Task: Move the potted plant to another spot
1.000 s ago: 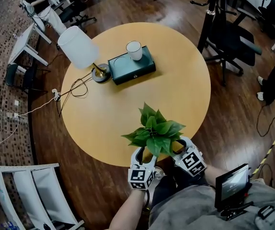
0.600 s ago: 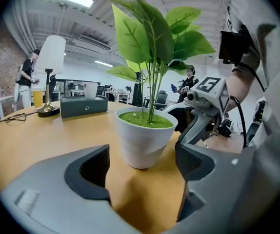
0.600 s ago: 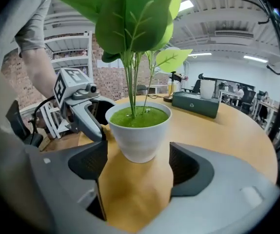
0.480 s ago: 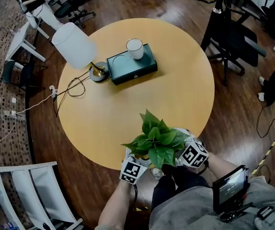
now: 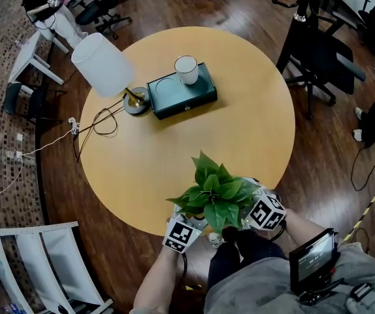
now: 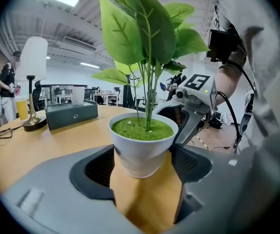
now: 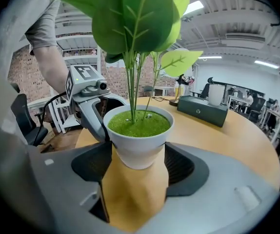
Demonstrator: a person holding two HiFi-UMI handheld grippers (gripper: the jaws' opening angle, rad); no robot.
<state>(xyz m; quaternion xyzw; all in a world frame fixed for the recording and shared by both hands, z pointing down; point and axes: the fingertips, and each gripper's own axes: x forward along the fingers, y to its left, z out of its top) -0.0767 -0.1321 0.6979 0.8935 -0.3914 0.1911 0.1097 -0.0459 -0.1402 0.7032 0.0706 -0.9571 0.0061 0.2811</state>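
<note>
Potted plant [image 5: 215, 191]: white pot, green leaves, upright on the round worktop [image 5: 240, 129], right at its near edge. Flanked by left gripper [image 6: 143, 164] and right gripper [image 7: 136, 164], one on either side of the pot. Jaws of both wide and closing, pot between each pair, pads at or just beside its wall; no firm press evident. Step in hand, by judgement: taking hold ahead of the carry. Next move likely calling for an even squeeze from both sides, then a level lift with the pot kept upright, toward bare worktop clear of the lamp [image 5: 106, 64] and green box [image 5: 182, 91] near the far edge.
</note>
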